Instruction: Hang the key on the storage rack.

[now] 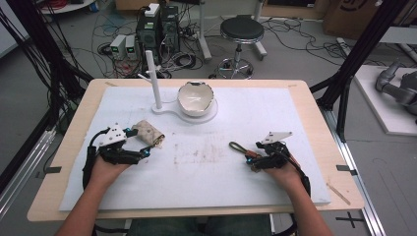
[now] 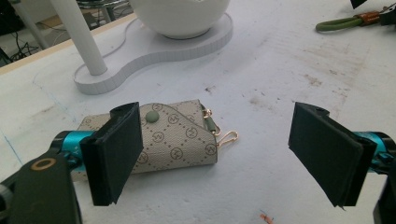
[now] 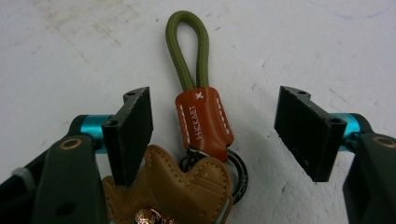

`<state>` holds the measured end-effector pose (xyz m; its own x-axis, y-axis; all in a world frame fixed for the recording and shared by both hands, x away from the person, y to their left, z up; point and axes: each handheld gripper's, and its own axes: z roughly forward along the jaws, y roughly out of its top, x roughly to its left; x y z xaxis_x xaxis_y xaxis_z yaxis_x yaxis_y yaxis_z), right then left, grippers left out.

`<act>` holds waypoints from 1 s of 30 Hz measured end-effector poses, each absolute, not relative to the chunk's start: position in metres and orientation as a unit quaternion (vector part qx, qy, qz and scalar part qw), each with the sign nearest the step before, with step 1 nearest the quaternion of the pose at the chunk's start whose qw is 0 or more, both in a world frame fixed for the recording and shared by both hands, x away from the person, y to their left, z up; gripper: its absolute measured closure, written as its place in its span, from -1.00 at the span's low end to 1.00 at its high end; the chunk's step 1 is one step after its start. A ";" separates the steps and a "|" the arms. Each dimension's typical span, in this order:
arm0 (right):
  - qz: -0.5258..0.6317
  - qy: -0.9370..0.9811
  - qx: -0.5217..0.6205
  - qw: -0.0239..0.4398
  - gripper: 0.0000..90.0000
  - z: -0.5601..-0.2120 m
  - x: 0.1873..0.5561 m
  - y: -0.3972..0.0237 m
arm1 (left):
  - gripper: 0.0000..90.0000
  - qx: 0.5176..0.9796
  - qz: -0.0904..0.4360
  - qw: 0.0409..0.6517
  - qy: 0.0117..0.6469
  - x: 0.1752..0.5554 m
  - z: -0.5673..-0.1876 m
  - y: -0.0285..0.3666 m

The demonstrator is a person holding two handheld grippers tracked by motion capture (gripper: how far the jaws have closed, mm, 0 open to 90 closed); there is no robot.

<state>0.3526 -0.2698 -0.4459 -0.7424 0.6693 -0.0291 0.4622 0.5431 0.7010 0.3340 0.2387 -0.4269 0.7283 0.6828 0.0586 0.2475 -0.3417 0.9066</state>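
Nothing is gripped yet: the left tongs (image 2: 229,158) stand open beside the pouch (image 2: 163,137), the right tongs (image 3: 215,135) open around the keychain (image 3: 201,116) on the bench (image 1: 206,182).

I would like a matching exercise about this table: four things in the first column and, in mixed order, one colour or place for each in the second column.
Column one:
1. cord loop
2. leather tab
3. key pouch
4. bowl

Column two:
a. beige with a round monogram pattern
b. olive green
c. stands on the white base beside the white post
d. orange-brown with white stitching

Right pairs: 1-b, 2-d, 3-a, 4-c
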 end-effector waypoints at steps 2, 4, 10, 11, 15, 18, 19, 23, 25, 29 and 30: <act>0.346 0.867 0.326 0.147 -0.28 -0.447 0.352 -0.270 | -0.61 0.789 0.221 0.492 0.294 0.334 -0.427 0.239; 0.341 0.871 0.323 0.146 -0.19 -0.448 0.352 -0.269 | -0.61 0.789 0.221 0.492 0.295 0.334 -0.427 0.239; 0.342 0.871 0.323 0.139 -0.05 -0.449 0.352 -0.268 | -0.61 0.791 0.223 0.487 0.296 0.334 -0.428 0.239; 0.343 0.871 0.324 0.137 -0.02 -0.449 0.352 -0.269 | -0.61 0.791 0.223 0.487 0.296 0.334 -0.428 0.239; 0.345 0.867 0.334 0.136 0.20 -0.448 0.352 -0.270 | -0.60 0.791 0.223 0.486 0.297 0.334 -0.428 0.239; 0.344 0.864 0.342 0.134 0.42 -0.447 0.352 -0.274 | -0.60 0.792 0.223 0.485 0.296 0.334 -0.428 0.239; 0.344 0.864 0.342 0.134 0.42 -0.447 0.352 -0.274 | -0.60 0.792 0.223 0.485 0.295 0.334 -0.428 0.239; 0.343 0.867 0.335 0.140 0.50 -0.447 0.352 -0.274 | -0.60 0.792 0.224 0.485 0.295 0.334 -0.428 0.238; 0.342 0.867 0.334 0.138 0.53 -0.446 0.352 -0.274 | -0.60 0.791 0.224 0.485 0.296 0.333 -0.428 0.238; 0.350 0.868 0.318 0.150 0.70 -0.442 0.349 -0.274 | -0.60 0.791 0.226 0.485 0.297 0.333 -0.427 0.239; 0.350 0.868 0.318 0.150 0.70 -0.442 0.349 -0.274 | -0.60 0.790 0.226 0.486 0.297 0.333 -0.427 0.239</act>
<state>0.3488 -0.2741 -0.4422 -0.7520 0.6580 -0.0384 0.4474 0.5523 0.7034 0.3334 0.2386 -0.4272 0.7211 0.6894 0.0685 0.2503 -0.3514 0.9022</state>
